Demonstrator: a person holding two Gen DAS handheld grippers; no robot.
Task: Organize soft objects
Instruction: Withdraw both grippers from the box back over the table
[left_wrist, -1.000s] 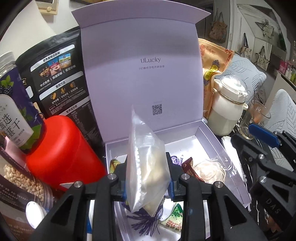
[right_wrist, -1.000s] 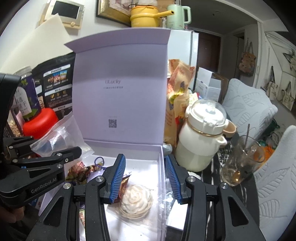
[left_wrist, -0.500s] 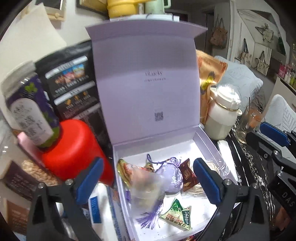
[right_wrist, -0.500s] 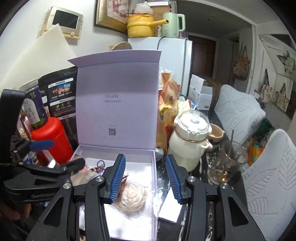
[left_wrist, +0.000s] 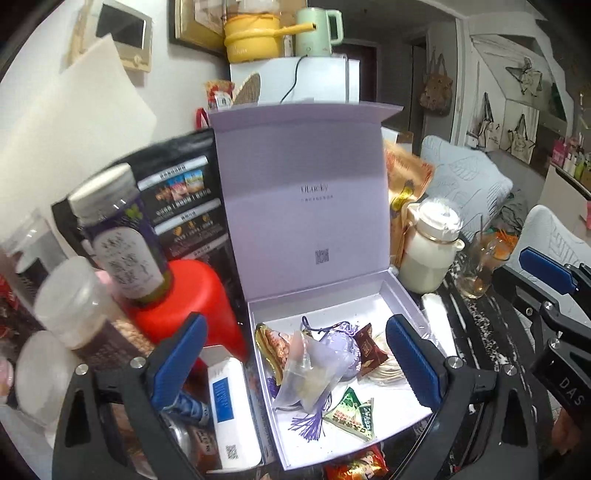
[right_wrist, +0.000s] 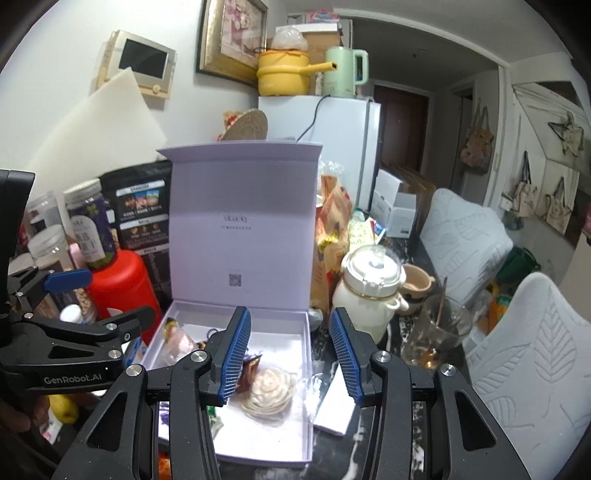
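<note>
An open lilac gift box (left_wrist: 402, 295) (right_wrist: 306, 354) stands with its lid upright. Inside lie a clear plastic pouch (left_wrist: 308, 373), a lilac tasselled sachet (left_wrist: 341, 349), a green triangular packet (left_wrist: 354, 413), a brown sweet (left_wrist: 369, 347) and a cream rose-shaped item (right_wrist: 267, 389). My left gripper (left_wrist: 295, 365) hangs above the box with its blue pads spread wide and nothing between them. My right gripper (right_wrist: 290, 354) is partly open and empty, above the box's right side. The left gripper (right_wrist: 85, 302) also shows at the left of the right wrist view.
Left of the box stand a red container (left_wrist: 192, 299), a purple-labelled bottle (left_wrist: 122, 236), a black snack bag (left_wrist: 181, 199) and a white and blue packet (left_wrist: 225, 402). To the right are a cream jug (right_wrist: 369, 291), a glass (right_wrist: 434, 332) and white cushions (right_wrist: 532, 354).
My left gripper let go of the clear pouch, which dropped into the box, and its jaws spread wide. Both grippers have pulled up and back from the box.
</note>
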